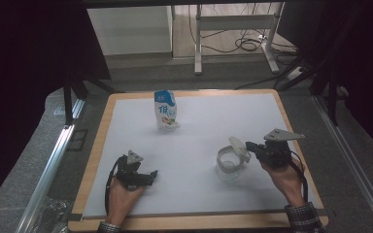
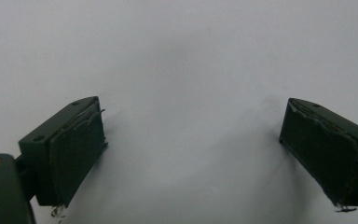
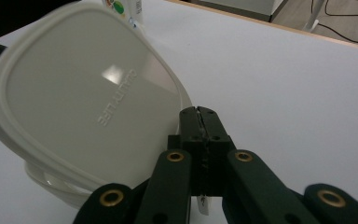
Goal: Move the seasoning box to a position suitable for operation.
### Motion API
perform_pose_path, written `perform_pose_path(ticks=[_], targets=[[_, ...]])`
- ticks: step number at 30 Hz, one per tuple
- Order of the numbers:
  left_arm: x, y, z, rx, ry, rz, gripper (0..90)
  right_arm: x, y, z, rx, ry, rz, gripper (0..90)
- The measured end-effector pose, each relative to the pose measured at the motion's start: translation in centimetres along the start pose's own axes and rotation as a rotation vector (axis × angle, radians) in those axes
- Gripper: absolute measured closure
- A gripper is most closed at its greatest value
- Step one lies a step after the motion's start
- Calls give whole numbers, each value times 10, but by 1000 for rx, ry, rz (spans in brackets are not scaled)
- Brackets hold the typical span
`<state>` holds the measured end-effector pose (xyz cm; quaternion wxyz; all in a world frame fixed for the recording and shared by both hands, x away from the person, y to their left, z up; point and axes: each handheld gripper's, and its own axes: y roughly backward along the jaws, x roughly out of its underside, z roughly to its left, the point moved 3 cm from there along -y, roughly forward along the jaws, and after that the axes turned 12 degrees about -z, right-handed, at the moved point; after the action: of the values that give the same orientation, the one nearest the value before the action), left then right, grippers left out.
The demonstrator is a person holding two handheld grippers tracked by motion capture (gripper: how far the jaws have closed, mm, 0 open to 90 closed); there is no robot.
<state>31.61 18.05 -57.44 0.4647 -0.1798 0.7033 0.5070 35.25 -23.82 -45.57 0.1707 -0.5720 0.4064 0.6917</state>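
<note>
1. Lid (image 3: 84, 98) of smooth off-white plastic, a rounded rectangle with a raised rim and embossed lettering across its flat face, stands tilted up off a clear container (image 1: 229, 167) at the right of the table.
2. Right gripper (image 1: 249, 147) has its jaws pressed tight together beside the edge of that lid; in the right gripper view the two black pads meet flat with no gap. Whether a sliver of the lid's rim is pinched between them I cannot tell.
3. Clear container is a low, glassy tub with rounded corners, resting on the table under the lifted lid.
4. Left gripper (image 1: 151, 174) lies low over the near left part of the table, well apart from the container. Its jaws stand wide open, with bare table between them; the pads (image 2: 77, 154) are dark, rubbery and frayed at the edges.
5. Table (image 1: 199, 114) has a matte white sheet over it, framed by a pale wooden border with rounded corners.
6. Pouch (image 1: 165, 109), a soft blue and white bag with printed pictures, stands upright toward the far side of the table, well apart from both grippers.
</note>
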Motion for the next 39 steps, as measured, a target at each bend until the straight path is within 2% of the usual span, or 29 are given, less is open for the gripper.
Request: perform_pose_path(ticks=[9,16,22,37,39], targets=[[0,0,0,0,-1,0,64,13,-3,-7,-14,-35,-5,897],[0,0,0,0,0,2,63,16,-3,-9,-5,-32,-4,896],[0,0,0,1,1,6,62,15,-1,-9,21,-29,-13,887],[-3,0,1,14,-3,25,48,32,15,-14,96,-31,-20,695],[-4,0,2,28,2,29,59,36,16,-13,106,-24,-17,670]])
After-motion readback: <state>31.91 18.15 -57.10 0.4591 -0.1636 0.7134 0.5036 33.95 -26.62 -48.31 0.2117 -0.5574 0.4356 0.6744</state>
